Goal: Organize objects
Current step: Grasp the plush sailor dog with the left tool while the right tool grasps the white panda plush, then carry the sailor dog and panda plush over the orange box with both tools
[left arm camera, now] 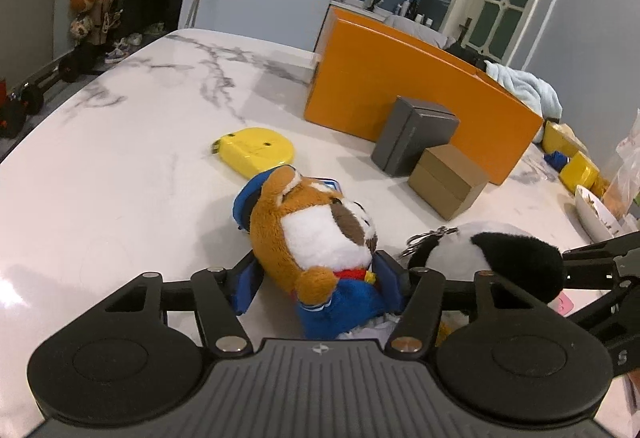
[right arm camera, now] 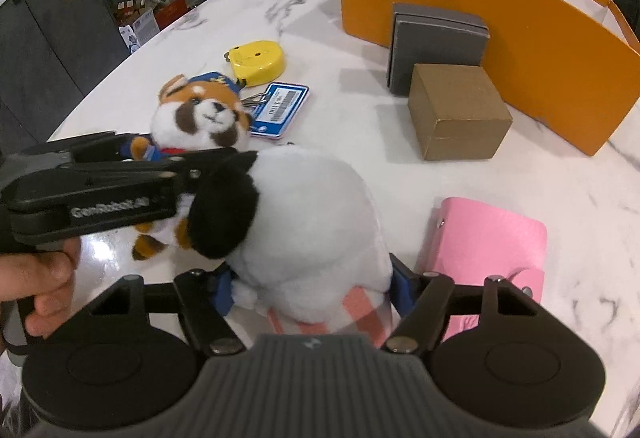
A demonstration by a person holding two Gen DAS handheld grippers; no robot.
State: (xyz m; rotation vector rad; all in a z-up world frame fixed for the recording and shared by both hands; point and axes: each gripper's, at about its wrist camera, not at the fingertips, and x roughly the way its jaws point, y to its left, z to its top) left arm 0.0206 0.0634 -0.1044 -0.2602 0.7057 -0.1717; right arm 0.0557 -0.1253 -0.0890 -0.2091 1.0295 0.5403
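My left gripper (left arm camera: 320,278) is shut on a red panda plush (left arm camera: 316,234) in a blue uniform, which lies on the marble table (left arm camera: 120,158); the plush also shows in the right wrist view (right arm camera: 196,114). My right gripper (right arm camera: 312,286) is shut on a white and black panda plush (right arm camera: 304,206) with pink checked cloth; that plush shows at the right in the left wrist view (left arm camera: 492,254). The left gripper's body (right arm camera: 100,190) crosses the right wrist view between the two plushes.
An orange box (right arm camera: 540,38) stands at the back, with a grey box (right arm camera: 436,42) and a brown cardboard box (right arm camera: 456,110) in front. A yellow tape measure (right arm camera: 258,60), a blue tag (right arm camera: 282,110) and a pink case (right arm camera: 492,238) lie on the table.
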